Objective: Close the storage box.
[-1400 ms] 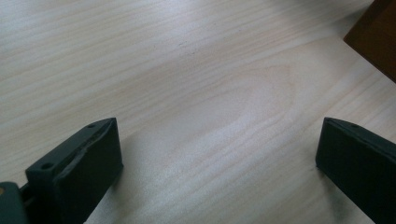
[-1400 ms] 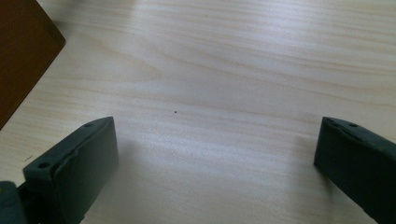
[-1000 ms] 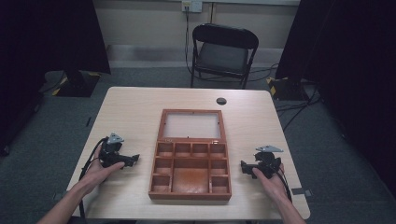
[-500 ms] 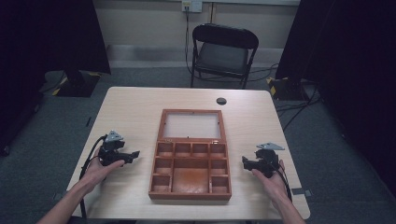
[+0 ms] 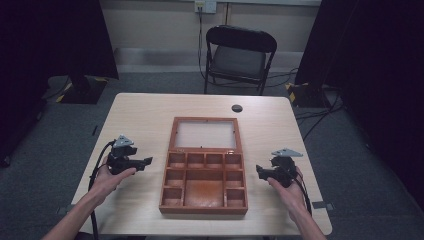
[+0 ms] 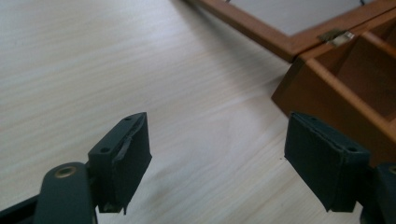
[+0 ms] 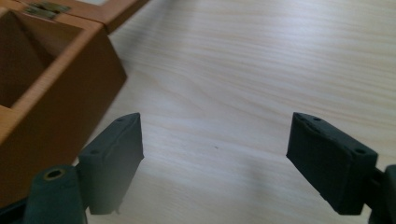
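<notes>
I see the box (image 5: pixel 204 175) mid-table, nearer my edge, lid (image 5: pixel 204 134) flat behind it; its compartments look empty. My left claw (image 5: pixel 148 161) sits just off the box's left wall, jaws wide, nothing between them. My right claw (image 5: pixel 259 171) mirrors it at the right wall, equally wide. Bare table (image 5: pixel 145 115) lies beyond both.

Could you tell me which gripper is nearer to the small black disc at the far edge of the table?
The right gripper looks slightly nearer to the black disc, which lies beyond the wooden box, right of centre. The left gripper sits farther off, left of the box.
</notes>
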Demonstrator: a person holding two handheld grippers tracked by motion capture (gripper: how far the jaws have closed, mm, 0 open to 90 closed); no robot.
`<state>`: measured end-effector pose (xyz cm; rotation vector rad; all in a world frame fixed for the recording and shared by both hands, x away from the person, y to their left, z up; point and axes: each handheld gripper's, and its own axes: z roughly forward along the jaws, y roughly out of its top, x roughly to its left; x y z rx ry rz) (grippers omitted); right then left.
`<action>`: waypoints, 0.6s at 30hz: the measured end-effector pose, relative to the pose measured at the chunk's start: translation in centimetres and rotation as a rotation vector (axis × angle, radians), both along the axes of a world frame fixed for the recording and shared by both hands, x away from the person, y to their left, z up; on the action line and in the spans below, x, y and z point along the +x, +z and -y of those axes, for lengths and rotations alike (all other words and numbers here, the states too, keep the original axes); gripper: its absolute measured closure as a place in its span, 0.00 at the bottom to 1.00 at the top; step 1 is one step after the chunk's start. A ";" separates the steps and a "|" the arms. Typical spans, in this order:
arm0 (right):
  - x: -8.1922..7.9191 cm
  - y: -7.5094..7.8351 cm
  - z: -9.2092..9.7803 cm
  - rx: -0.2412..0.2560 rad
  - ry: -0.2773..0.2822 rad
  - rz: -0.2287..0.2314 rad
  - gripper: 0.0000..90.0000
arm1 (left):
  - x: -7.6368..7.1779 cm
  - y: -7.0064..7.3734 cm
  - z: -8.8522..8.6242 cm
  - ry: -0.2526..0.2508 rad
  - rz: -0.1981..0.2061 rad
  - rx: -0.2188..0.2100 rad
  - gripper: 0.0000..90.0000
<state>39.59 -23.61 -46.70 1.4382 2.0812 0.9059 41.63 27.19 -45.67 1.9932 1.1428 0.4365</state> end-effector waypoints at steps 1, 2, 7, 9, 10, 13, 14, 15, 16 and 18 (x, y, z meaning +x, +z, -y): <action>0.0 0.1 -0.1 0.017 0.009 -0.001 0.20 | 0.1 0.1 0.2 0.003 0.009 -0.006 0.24; 0.1 0.3 -0.2 0.022 0.016 0.006 0.21 | 0.1 0.1 0.2 0.003 0.009 -0.006 0.25; 0.9 1.1 -0.8 0.033 0.019 0.025 0.22 | 0.5 0.5 0.8 0.001 -0.016 0.004 0.25; 1.9 1.7 -1.3 0.038 0.013 0.011 0.22 | 0.9 1.2 1.4 0.016 0.031 -0.013 0.25; 1.9 1.7 -1.3 0.038 0.013 0.011 0.22 | 0.9 1.2 1.4 0.016 0.031 -0.013 0.26; 3.7 2.3 -2.0 0.060 0.034 -0.006 0.22 | 2.1 1.7 2.3 0.007 0.016 -0.012 0.26; 4.1 2.5 -2.2 0.071 0.038 -0.007 0.22 | 2.4 1.9 2.5 0.010 0.019 -0.017 0.26; 4.1 2.5 -2.2 0.071 0.038 -0.007 0.22 | 2.4 1.9 2.5 0.010 0.019 -0.017 0.26; 4.5 2.8 -2.4 0.081 0.048 -0.009 0.22 | 2.8 2.1 2.8 -0.003 0.012 -0.015 0.26; 5.3 3.5 -2.7 0.116 0.078 0.002 0.20 | 3.3 2.5 3.3 -0.006 0.010 -0.024 0.26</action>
